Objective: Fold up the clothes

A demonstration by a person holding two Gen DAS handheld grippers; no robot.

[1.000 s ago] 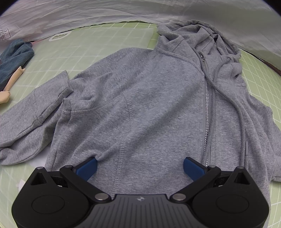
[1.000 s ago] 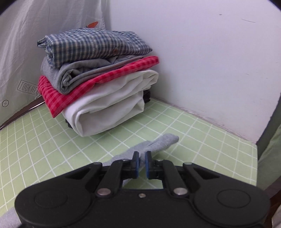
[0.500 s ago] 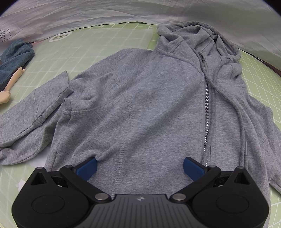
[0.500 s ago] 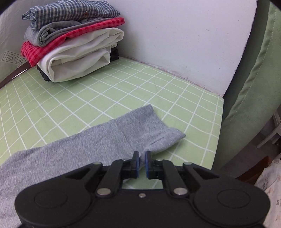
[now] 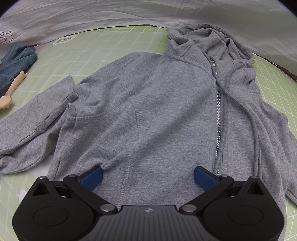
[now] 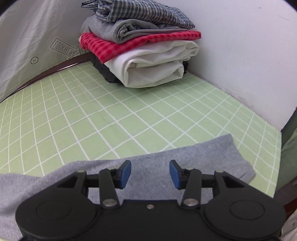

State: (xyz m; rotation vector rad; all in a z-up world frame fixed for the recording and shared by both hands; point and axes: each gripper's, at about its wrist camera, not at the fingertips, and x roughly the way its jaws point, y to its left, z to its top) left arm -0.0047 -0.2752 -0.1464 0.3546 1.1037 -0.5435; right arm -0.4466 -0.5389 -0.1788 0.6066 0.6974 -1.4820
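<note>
Black left tool [image 5: 148, 175], blue pads [image 5: 92, 177], silver screws

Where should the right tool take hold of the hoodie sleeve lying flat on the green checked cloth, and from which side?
Probably at the cuff end of the sleeve, coming down from above with one pad past each long edge. The sleeve lies flat and straight on the green checked cloth, its cuff free at the right, so a pinch there should carry its whole length. The right tool is opening over mid-sleeve, gripping nothing.

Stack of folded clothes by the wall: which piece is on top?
The blue-and-white checked shirt. It lies on a grey garment, above the red checked one, the white one and a dark piece.
</note>
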